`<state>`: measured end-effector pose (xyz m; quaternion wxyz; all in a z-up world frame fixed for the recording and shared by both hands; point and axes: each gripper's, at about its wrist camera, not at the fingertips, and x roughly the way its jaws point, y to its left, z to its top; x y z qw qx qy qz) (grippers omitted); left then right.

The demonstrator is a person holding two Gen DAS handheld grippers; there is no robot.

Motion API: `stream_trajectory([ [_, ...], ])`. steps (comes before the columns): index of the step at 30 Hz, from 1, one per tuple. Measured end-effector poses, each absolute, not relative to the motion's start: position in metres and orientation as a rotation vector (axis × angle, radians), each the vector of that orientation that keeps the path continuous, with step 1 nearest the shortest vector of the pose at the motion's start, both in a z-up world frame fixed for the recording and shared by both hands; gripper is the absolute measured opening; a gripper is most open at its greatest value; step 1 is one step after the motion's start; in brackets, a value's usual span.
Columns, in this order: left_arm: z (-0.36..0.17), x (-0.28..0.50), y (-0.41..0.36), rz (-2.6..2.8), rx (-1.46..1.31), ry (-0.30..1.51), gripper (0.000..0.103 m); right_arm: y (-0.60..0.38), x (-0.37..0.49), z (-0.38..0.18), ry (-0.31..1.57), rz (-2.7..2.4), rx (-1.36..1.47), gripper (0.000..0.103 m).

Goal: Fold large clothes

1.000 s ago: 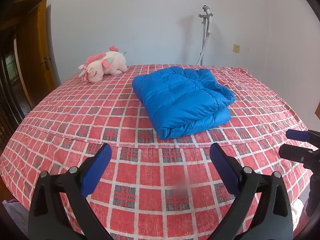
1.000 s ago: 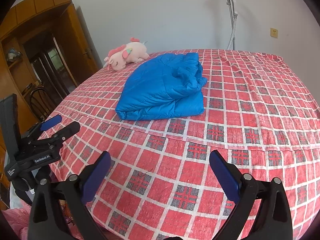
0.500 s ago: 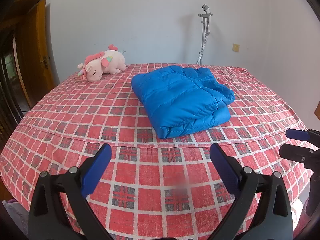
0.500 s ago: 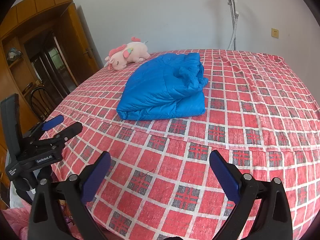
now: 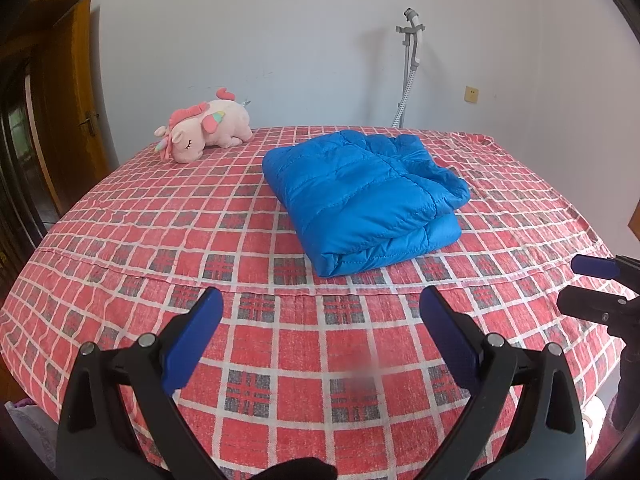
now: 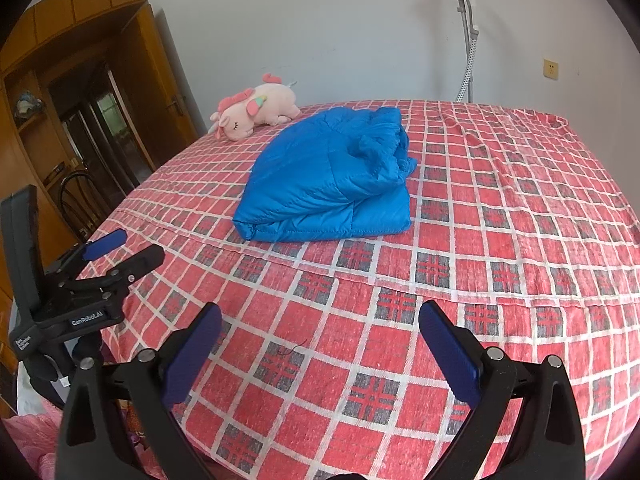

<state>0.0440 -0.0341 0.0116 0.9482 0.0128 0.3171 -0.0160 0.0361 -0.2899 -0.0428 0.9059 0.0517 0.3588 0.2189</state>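
A blue puffer jacket (image 5: 364, 196) lies folded into a compact bundle on the red checked bed (image 5: 248, 344); it also shows in the right wrist view (image 6: 328, 184). My left gripper (image 5: 320, 312) is open and empty, held back above the bed's near edge, well short of the jacket. My right gripper (image 6: 320, 320) is open and empty, also back near the bed's front edge. The right gripper shows at the right edge of the left wrist view (image 5: 596, 284), and the left gripper at the left of the right wrist view (image 6: 116, 256).
A pink plush unicorn (image 5: 204, 130) lies at the bed's far left corner. A garment steamer pole (image 5: 410, 72) stands by the white back wall. A wooden door (image 6: 160, 80) and a chair (image 6: 78, 200) are to the left. Pink cloth (image 6: 24, 448) lies low at left.
Both grippers have drifted back slightly and the view has tilted a little; the jacket has not moved. Both grippers stay open.
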Motion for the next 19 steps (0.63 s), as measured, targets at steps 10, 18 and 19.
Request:
stream_trajectory([
  [10,0.0092,0.0454,-0.0300,-0.039,0.013,0.652,0.098,-0.2899,0.0371,-0.0434,0.744,0.454,0.106,0.099],
  [18,0.0098,0.0463,-0.0313,-0.037,0.023,0.650,0.098,-0.2911,0.0379,-0.0438,0.744,0.456,0.105,0.099],
  [19,0.0098,0.0463,-0.0313,-0.037,0.023,0.651,0.098,-0.2913,0.0378,-0.0439,0.744,0.456,0.105,0.099],
])
